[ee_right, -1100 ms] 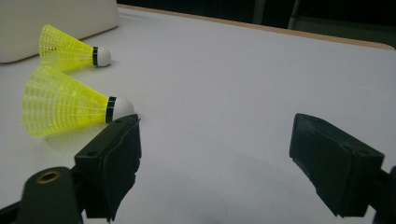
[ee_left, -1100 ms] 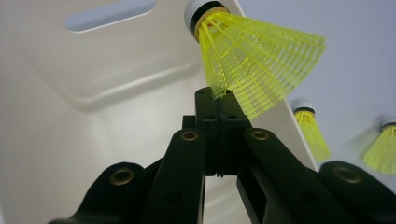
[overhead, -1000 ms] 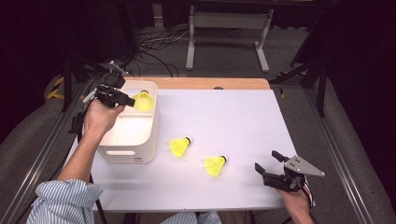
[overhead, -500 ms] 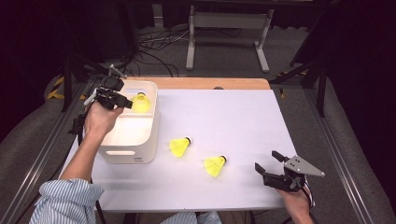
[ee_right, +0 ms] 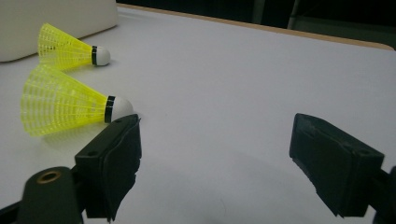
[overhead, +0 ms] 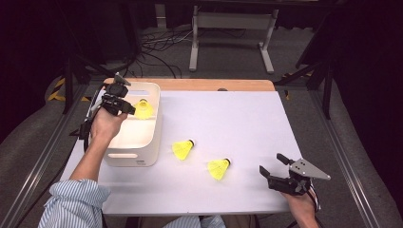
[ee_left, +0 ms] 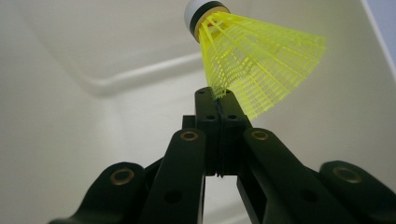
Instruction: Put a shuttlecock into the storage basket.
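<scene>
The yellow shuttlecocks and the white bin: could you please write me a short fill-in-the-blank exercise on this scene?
1. The left gripper is shut on the skirt of a ___ shuttlecock.
2. That held shuttlecock hangs inside the white ___.
3. On the table outside the bin, ___ shuttlecocks lie.
4. The right gripper's jaws stand ___.

Missing words: yellow; bin; two; open

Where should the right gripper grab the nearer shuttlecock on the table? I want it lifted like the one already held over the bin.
Grip the nearer shuttlecock by the rim of its yellow skirt, probably coming from above: it lies on its side, skirt flared wide, white cork toward the open right gripper. The left gripper pinches its held shuttlecock that way.
</scene>
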Demonstrator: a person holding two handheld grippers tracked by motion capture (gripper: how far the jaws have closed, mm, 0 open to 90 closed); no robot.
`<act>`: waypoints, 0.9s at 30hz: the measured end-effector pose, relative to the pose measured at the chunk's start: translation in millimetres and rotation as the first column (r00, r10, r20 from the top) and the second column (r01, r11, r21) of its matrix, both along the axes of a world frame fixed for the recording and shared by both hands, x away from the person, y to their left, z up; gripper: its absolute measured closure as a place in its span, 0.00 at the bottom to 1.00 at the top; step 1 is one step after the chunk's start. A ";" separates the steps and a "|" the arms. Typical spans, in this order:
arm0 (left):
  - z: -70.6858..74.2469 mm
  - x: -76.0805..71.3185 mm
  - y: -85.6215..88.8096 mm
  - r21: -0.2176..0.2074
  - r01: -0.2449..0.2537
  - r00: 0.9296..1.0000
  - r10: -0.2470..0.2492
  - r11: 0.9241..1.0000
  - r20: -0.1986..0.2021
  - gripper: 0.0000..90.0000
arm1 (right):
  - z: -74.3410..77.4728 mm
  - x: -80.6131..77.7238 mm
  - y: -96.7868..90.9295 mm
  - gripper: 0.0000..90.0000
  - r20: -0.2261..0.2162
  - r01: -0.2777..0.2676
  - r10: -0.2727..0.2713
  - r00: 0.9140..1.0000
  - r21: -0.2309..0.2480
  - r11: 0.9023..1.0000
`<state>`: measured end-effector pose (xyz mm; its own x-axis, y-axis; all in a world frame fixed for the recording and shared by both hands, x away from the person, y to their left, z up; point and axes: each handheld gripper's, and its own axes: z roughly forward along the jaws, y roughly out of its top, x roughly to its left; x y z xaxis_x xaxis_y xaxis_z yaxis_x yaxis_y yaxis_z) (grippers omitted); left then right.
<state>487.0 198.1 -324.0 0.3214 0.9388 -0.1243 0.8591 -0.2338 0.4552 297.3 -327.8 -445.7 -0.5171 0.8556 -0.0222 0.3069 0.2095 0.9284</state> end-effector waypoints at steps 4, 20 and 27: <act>-5.3 1.6 0.4 0.001 -0.003 1.000 0.003 1.000 -0.009 1.00 | 0.1 -0.3 0.0 0.19 0.001 0.000 0.000 1.000 0.000 1.000; -25.6 9.9 -0.2 0.007 -0.023 0.998 0.024 1.000 -0.052 1.00 | 0.1 -0.4 -0.1 0.19 0.002 -0.001 0.001 1.000 0.002 1.000; -30.7 13.2 -3.8 0.018 -0.019 0.997 0.020 1.000 -0.068 1.00 | 0.1 -0.4 -0.2 0.19 0.002 -0.002 0.002 1.000 0.003 1.000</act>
